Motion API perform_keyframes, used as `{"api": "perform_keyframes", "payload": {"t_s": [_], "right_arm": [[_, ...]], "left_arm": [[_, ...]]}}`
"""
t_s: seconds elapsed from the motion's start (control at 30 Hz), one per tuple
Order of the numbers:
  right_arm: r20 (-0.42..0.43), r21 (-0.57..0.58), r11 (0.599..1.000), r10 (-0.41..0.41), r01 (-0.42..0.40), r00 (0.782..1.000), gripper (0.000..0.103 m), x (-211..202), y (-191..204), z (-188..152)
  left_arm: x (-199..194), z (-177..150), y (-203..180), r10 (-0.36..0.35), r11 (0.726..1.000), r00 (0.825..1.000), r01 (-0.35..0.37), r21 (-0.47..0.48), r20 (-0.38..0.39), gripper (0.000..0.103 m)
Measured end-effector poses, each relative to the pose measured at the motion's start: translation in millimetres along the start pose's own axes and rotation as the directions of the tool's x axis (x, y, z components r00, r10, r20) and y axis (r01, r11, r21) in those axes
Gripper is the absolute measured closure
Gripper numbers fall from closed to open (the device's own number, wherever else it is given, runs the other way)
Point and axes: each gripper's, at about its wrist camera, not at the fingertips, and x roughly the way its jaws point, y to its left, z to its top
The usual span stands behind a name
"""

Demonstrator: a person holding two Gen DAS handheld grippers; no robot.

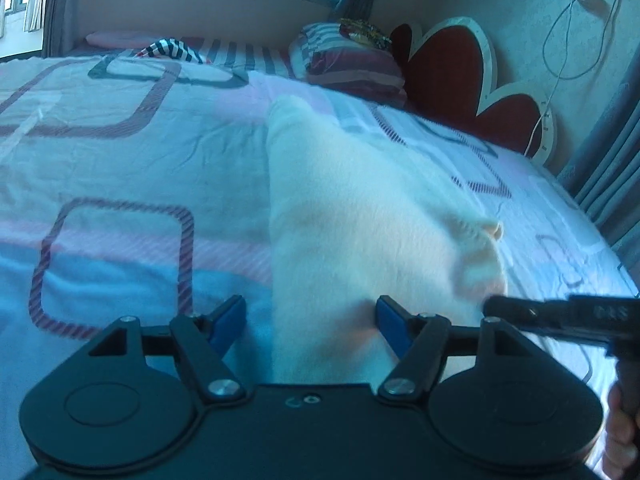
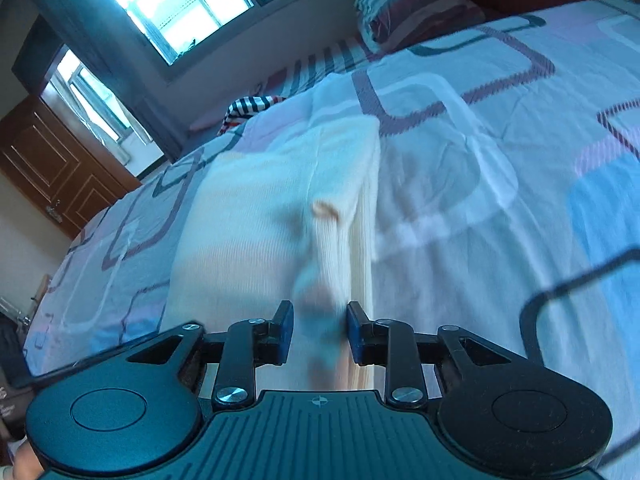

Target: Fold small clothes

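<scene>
A white ribbed garment (image 1: 360,216) lies on the patterned bedspread (image 1: 120,168), its left edge straight and running away from me. My left gripper (image 1: 310,320) is open, its blue pads either side of the garment's near left edge, the cloth lying between them. My right gripper (image 2: 319,330) has its pads partly closed around a raised fold of the same garment (image 2: 280,208); the cloth bulges between them and is motion-blurred. The right gripper's body also shows at the right edge of the left wrist view (image 1: 560,316).
Striped pillows (image 1: 352,60) and a red flower-shaped headboard (image 1: 452,64) stand at the bed's far end. A striped black-and-white cloth (image 1: 170,48) lies at the far side. Curtains (image 1: 608,168) hang on the right. A wooden door (image 2: 52,160) and windows are beyond the bed.
</scene>
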Motion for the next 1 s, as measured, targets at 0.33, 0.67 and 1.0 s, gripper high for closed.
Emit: {"api": "perform_keyframes", "payload": {"t_s": [0.33, 0.67, 1.0], "right_arm": [[-0.023, -0.056, 0.996, -0.069, 0.067, 0.997, 0.094, -9.8, 8.3, -27.3], [0.0, -0.097, 0.987, -0.13, 0.129, 0.992, 0.102, -22.4, -1.5, -30.8], [0.139, -0.102, 0.984, -0.133, 0.148, 0.981, 0.095, -33.2, 13.4, 17.0]], "left_arm": [[-1.7, -8.0, -10.8, -0.002, 0.999, 1.0, 0.002, 0.034, 0.0, 0.034], [-7.0, -14.1, -19.1, -0.018, 0.998, 0.999, 0.019, 0.056, -0.026, 0.037], [-30.3, 19.3, -35.1, 0.004, 0.995, 0.996, -0.013, 0.095, 0.087, 0.037]]}}
